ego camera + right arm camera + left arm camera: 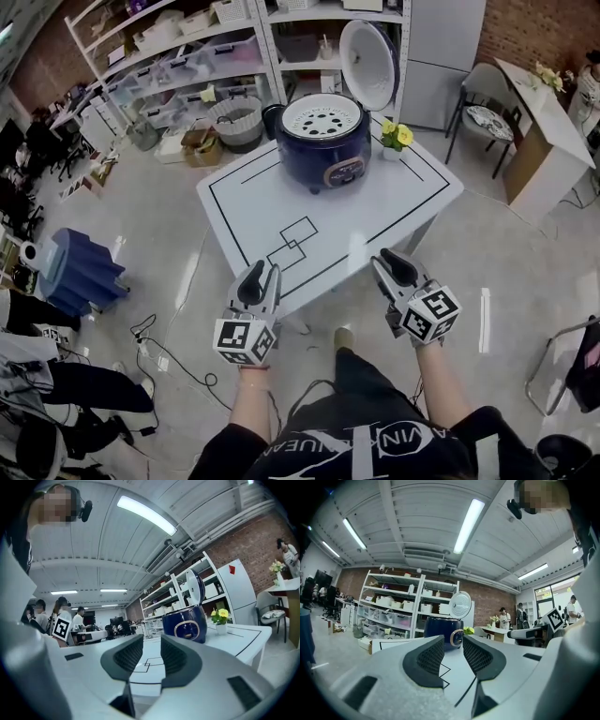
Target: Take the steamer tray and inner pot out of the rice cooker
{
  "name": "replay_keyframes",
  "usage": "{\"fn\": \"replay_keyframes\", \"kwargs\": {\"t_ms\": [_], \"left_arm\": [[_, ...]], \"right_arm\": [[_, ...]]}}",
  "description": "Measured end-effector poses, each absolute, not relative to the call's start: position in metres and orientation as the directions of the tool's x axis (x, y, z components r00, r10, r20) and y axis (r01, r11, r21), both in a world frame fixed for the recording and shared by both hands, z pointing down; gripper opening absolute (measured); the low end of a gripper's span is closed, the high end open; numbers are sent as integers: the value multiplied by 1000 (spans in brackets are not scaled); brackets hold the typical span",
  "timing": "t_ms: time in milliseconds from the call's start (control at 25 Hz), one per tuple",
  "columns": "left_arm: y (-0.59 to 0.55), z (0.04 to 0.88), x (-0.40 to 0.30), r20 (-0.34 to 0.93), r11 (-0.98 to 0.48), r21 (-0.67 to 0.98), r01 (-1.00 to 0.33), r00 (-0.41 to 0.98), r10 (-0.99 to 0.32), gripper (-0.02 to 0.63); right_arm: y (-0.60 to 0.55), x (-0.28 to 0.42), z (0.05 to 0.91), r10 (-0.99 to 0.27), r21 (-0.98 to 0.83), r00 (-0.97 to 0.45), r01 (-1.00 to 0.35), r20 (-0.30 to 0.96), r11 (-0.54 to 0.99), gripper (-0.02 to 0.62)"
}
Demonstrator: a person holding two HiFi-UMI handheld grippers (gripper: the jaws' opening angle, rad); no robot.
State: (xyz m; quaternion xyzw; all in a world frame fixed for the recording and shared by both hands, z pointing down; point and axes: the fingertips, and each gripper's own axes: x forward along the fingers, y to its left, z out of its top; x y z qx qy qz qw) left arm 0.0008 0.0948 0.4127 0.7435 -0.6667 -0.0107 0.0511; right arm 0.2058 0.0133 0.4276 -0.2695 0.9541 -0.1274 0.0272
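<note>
While the left tool (260,272) and right tool (387,260) hang level at the near edge of the worktop (375,202), each shows its jaws a narrow gap apart with nothing between them. The cooker (323,145) stands well apart from both, on the far side. Its lid (368,58) is tipped up behind, and the white perforated tray (321,119) sits in the mouth. The pot beneath is hidden, so I judge that neither part is out yet and the task is at the reach. Several things could go wrong from here. The tray's rim looks thin and smooth, so a pinch taken from one side may slip, or tilt the tray against the cooker wall. If the tray sits tight in the pot, pulling it may drag the pot up with it. A tool coming in from the right could knock the flowers (396,137), which stand just beside the cooker. Lifting too far back risks striking the raised lid, and a sideways pull might slide the cooker across the smooth worktop.
</note>
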Motion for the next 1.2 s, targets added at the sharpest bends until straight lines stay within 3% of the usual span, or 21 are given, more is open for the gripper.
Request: {"fn": "replay_keyframes", "kwargs": {"t_ms": [840, 1200], "left_arm": [[-108, 360, -80, 50, -171, 81, -982, 175, -983, 103], [-181, 343, -96, 64, -258, 70, -964, 263, -963, 114]], "right_arm": [[-186, 120, 369, -574, -214, -819, -556, -23, 803, 110], [-241, 105, 354, -672, -179, -741, -661, 1, 729, 110]]}}
